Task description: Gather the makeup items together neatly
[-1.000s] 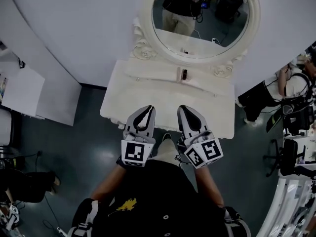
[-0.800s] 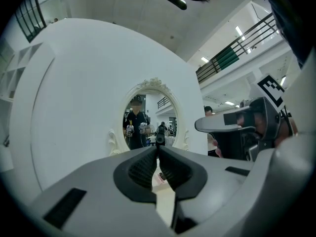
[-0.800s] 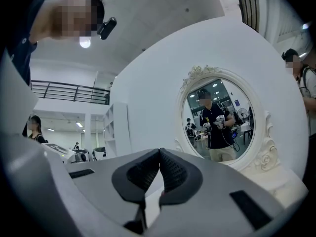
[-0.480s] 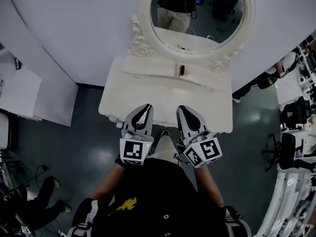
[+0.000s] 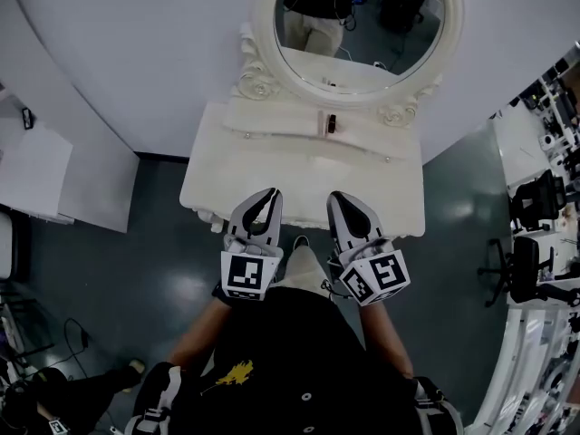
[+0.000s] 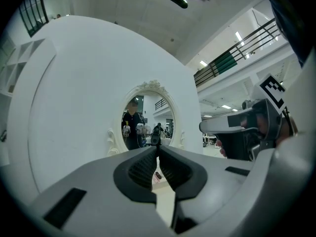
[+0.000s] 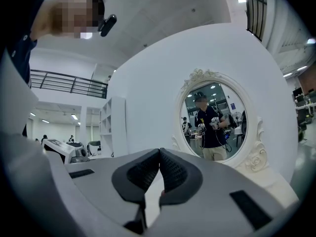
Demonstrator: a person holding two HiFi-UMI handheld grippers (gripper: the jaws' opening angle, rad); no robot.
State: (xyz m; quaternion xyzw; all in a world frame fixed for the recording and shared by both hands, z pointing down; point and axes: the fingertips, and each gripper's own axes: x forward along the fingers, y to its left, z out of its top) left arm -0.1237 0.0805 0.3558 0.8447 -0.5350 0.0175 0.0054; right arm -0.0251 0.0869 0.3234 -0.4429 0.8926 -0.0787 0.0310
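Observation:
A white vanity table [image 5: 272, 166] with an oval mirror [image 5: 362, 25] stands against the curved white wall. One small dark makeup item [image 5: 332, 123] sits on the raised shelf below the mirror; through the left gripper's jaws it shows as a small tube [image 6: 158, 175]. My left gripper [image 5: 269, 193] and right gripper [image 5: 338, 198] hang side by side over the table's front edge, well short of the item. Both are shut with nothing between the jaws, as their own views show for the left gripper [image 6: 158, 147] and the right gripper [image 7: 159, 150].
White cabinets [image 5: 36, 170] stand at the left, with dark floor between them and the vanity. Office chairs [image 5: 530, 270] and a white desk [image 5: 535, 361] line the right side. A bystander's legs [image 5: 54, 397] show at the bottom left.
The vanity and the dark item have slid slightly up and left in the head view. Both grippers stay shut and side by side. The bystander at the lower left has moved toward the bottom edge.

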